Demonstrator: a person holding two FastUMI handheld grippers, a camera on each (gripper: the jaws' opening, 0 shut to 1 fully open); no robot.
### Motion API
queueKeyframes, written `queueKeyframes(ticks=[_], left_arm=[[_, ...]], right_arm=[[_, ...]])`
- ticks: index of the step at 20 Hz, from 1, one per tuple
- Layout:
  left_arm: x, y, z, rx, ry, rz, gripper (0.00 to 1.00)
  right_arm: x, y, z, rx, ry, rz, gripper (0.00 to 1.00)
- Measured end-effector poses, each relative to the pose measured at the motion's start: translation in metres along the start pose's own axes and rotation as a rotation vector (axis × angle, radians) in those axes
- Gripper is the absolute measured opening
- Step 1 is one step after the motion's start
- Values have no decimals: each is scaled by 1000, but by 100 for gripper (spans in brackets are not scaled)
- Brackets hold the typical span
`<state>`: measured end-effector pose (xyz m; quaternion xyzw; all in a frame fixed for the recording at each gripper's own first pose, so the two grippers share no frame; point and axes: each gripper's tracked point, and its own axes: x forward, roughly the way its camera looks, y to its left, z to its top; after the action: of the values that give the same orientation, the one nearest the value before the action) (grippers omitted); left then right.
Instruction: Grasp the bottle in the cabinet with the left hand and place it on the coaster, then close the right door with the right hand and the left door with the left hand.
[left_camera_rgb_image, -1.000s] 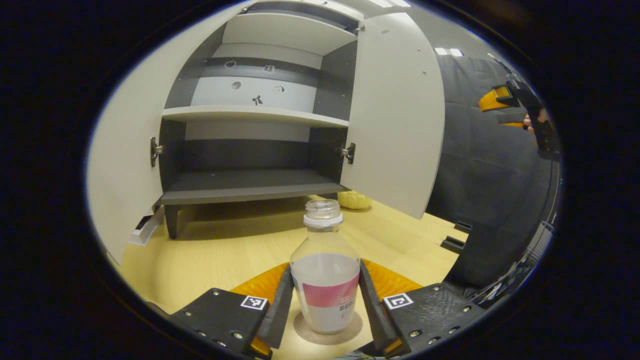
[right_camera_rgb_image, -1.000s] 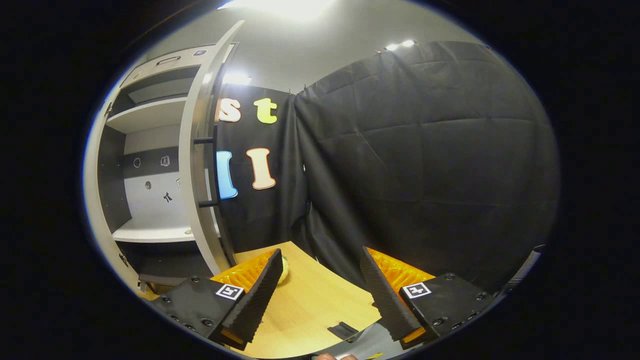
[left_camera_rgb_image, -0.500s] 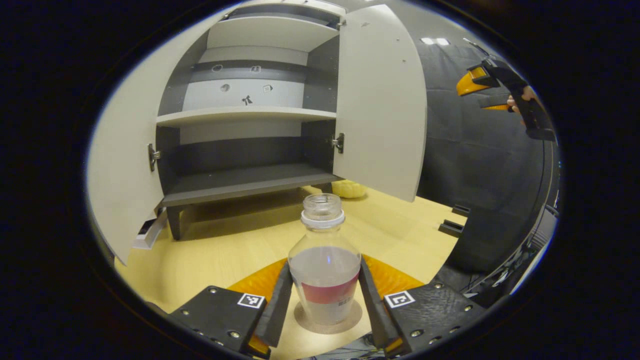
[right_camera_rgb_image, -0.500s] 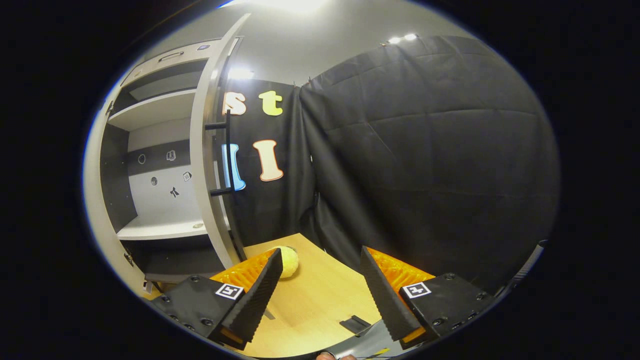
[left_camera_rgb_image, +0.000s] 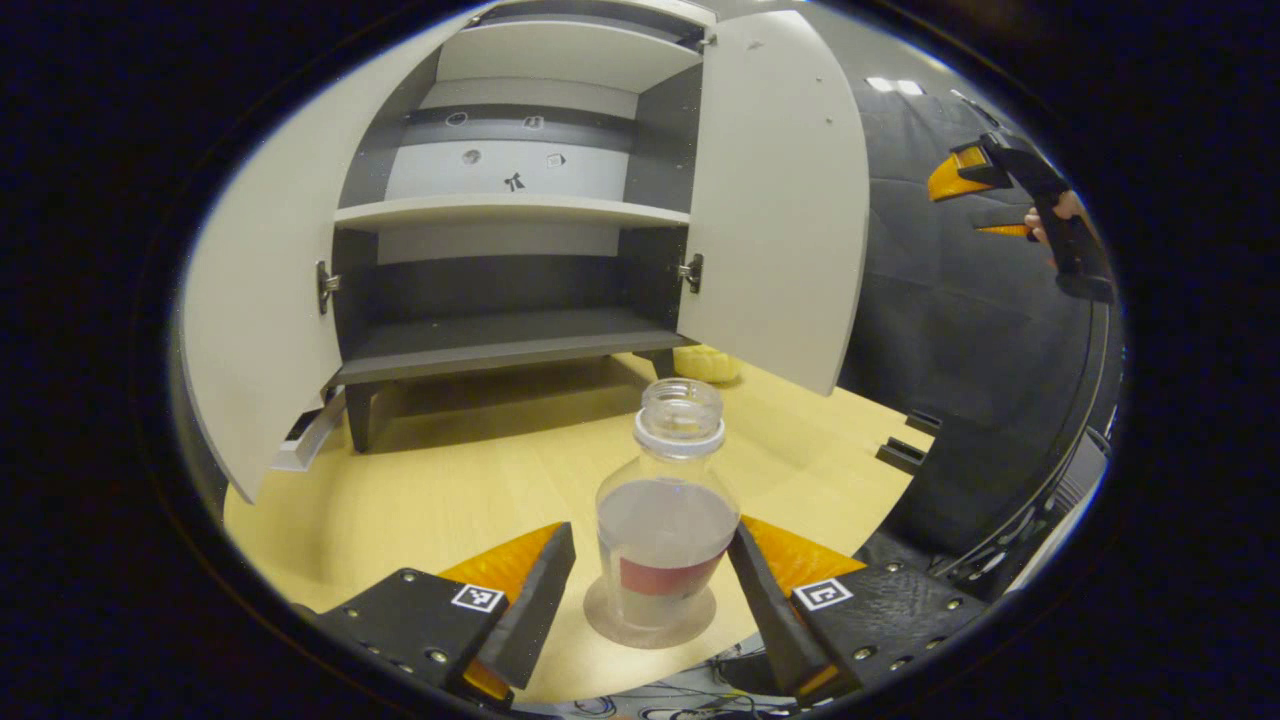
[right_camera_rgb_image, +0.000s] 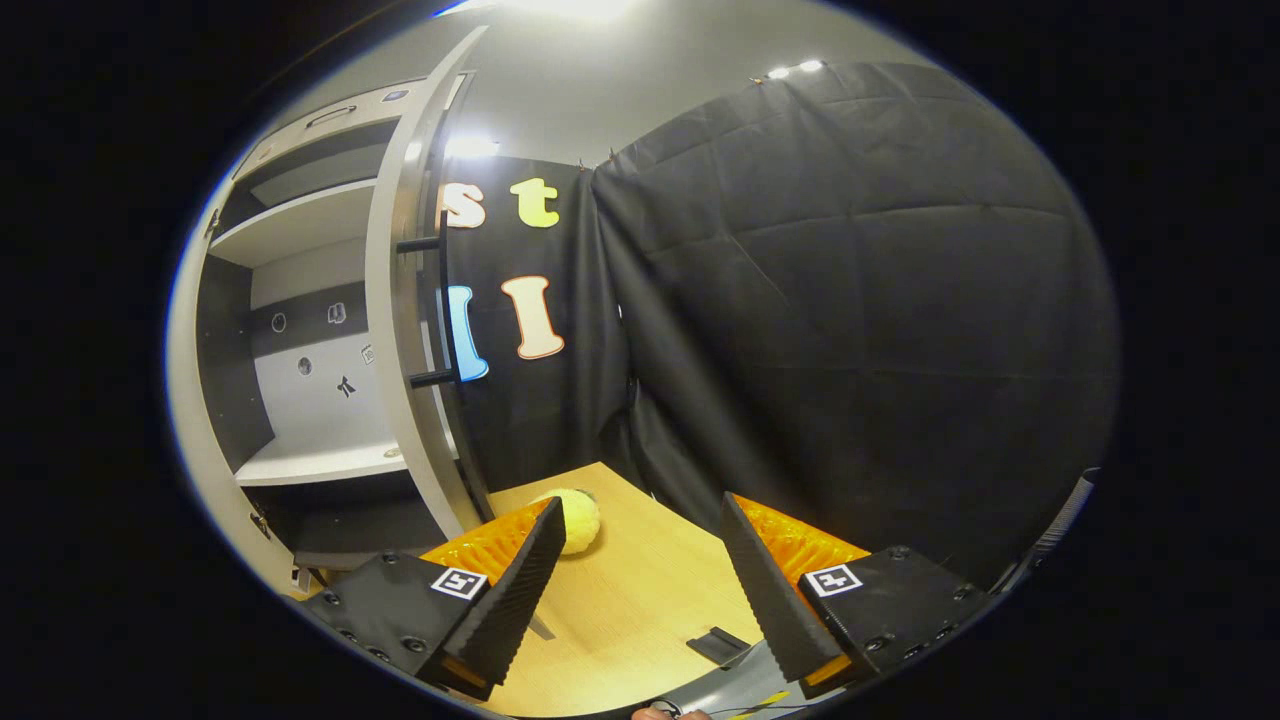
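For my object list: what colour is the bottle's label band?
Pinkish red, on the bottle; clearest in the left gripper view.

left gripper (left_camera_rgb_image: 650, 600) — two wedge-shaped fingers with ribbed inner faces, each on a black textured block studded with silver screws and carrying a small square black-and-white marker. right gripper (right_camera_rgb_image: 635, 590) has the same build — matching markers, dark screws along the blocks' outer edges.
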<state>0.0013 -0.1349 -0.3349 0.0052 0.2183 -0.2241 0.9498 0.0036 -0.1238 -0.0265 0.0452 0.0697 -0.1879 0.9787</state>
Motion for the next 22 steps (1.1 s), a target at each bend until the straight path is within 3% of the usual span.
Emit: queueKeyframes(ticks=[6,9,13,14,17,18,20,21,22], left_arm=[[-58,-6,23,8,-2,-41,89],[-95,1,58,-27,-28,-2,89],[-131,31,137,-47,-123,175,89],[-139,43,162,-48,-168,234,89],[-162,66,228,-26,-281,379,89],[-169,71,238,-16,-312,414,89],[-171,72,270,-16,-353,455,88],[-172,73,284,-6,-367,475,95],[-172,74,296,12,-383,496,95]], right_arm=[[15,2,0,2,19,4,99],[33,3,4,5,14,20,99],[58,0,15,0,15,48,95],[64,-3,22,-5,-3,53,99],[80,-4,36,-28,-33,92,99],[85,-2,42,-39,-41,113,95],[93,0,57,-65,-71,152,99],[97,1,65,-80,-86,174,95],[100,4,72,-90,-96,197,99]])
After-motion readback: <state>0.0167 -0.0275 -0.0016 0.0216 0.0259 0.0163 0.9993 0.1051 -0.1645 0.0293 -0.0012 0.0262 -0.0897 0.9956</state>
